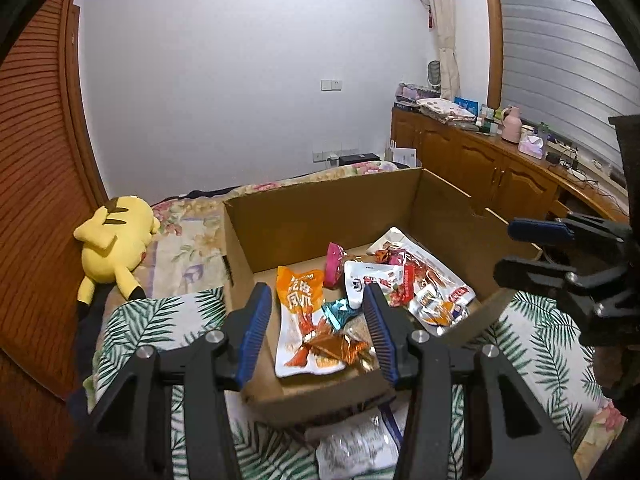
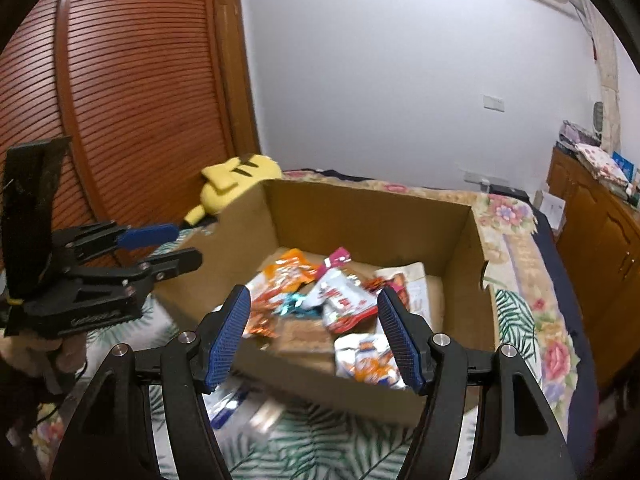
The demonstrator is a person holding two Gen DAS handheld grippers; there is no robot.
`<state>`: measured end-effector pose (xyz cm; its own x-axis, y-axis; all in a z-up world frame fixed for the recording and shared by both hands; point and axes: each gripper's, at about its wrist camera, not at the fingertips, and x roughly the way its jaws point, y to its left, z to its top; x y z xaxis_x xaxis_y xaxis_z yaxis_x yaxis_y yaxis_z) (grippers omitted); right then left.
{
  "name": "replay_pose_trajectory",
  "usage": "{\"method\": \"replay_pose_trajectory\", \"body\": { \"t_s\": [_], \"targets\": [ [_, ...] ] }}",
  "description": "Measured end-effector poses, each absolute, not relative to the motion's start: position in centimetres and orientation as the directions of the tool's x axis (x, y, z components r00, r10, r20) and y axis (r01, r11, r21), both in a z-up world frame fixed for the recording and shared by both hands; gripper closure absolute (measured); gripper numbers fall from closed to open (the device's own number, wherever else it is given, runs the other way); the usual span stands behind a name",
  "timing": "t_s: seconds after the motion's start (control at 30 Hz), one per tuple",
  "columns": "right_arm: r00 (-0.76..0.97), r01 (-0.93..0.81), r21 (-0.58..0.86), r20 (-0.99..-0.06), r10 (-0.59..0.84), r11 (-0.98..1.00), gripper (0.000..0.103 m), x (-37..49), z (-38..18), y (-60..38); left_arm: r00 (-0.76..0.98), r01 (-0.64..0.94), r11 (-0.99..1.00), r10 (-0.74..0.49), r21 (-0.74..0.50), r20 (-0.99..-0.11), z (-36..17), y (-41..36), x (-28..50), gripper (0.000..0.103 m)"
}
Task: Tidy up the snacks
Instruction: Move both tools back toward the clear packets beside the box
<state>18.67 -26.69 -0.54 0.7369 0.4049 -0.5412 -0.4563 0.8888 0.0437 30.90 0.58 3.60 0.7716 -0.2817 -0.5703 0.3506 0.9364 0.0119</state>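
An open cardboard box sits on a bed and holds several snack packets. An orange and white packet, a pink one and white and red ones lie inside. My left gripper is open and empty above the box's near edge. My right gripper is open and empty above the same box, over the packets. Each gripper shows in the other's view, the right one at the box's right side, the left one at its left side.
A white packet lies on the leaf-print cloth in front of the box. A yellow plush toy lies at the left by a wooden wardrobe. A wooden cabinet with clutter stands at the right.
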Motion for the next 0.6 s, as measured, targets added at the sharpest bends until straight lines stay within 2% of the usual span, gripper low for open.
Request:
{"method": "replay_pose_trajectory", "body": {
  "t_s": [0.27,0.6],
  "targets": [
    [0.711,-0.487,0.067,-0.548,0.44,0.871,0.035,14.3,-1.5,-26.2,0.78,0.356,0.934,-0.283,0.025,-0.558,3.9,2.5,26.3,0.053],
    [0.677,-0.481,0.071,-0.604,0.421,0.874,0.038,13.0,-5.4,-24.7,0.769,0.341,0.94,-0.268,0.018,-0.581,1.3,4.5,23.6,0.051]
  ]
}}
